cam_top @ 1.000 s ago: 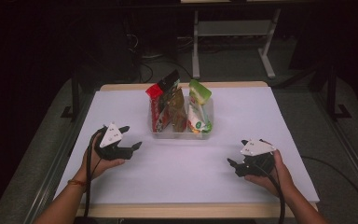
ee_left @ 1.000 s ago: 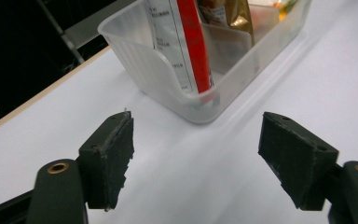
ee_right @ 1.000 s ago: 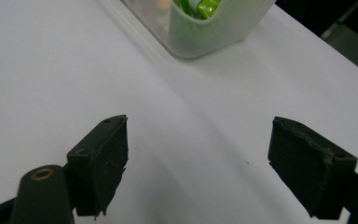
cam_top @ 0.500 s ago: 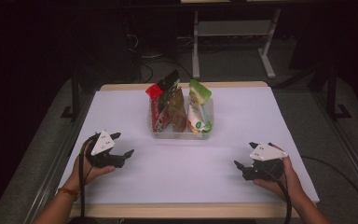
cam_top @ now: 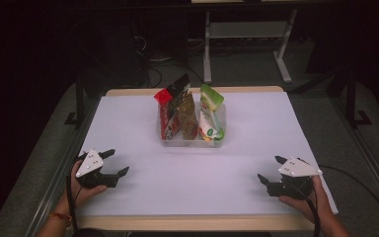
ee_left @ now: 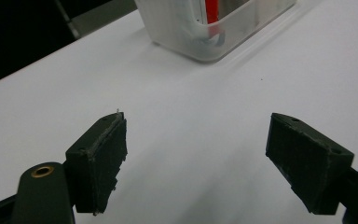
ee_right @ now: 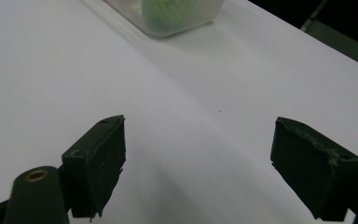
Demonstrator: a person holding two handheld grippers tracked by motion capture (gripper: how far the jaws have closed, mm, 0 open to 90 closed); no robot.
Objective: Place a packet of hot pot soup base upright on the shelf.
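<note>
Both hands have pulled back toward the near edge of the desk over the last second. Earlier they sat closer to the middle, nearer the clear bin; now both are well apart from it.

Left gripper: near-left corner of the desk, jaws wide with nothing between them. They have just been opening a bit further. The left gripper view shows bare white desk between the black pads.

Right gripper: near-right corner, jaws also spread wide and empty. The right gripper view shows only desk surface between the pads.

The bin is at desk centre, toward the far side. Three pouches stand upright in it:
- red pouch on the left
- brown pouch in the middle
- green pouch on the right

The left gripper view catches the bin's corner with red showing through. The right gripper view catches the other corner with green behind the wall.

My read: packing looks done. All pouches are in the bin, nothing is loose on the desk, and both grippers are empty and backed off. This looks like retreat to rest, not a setup for another grab. Any further pick would need a fresh reach forward to the bin.
</note>
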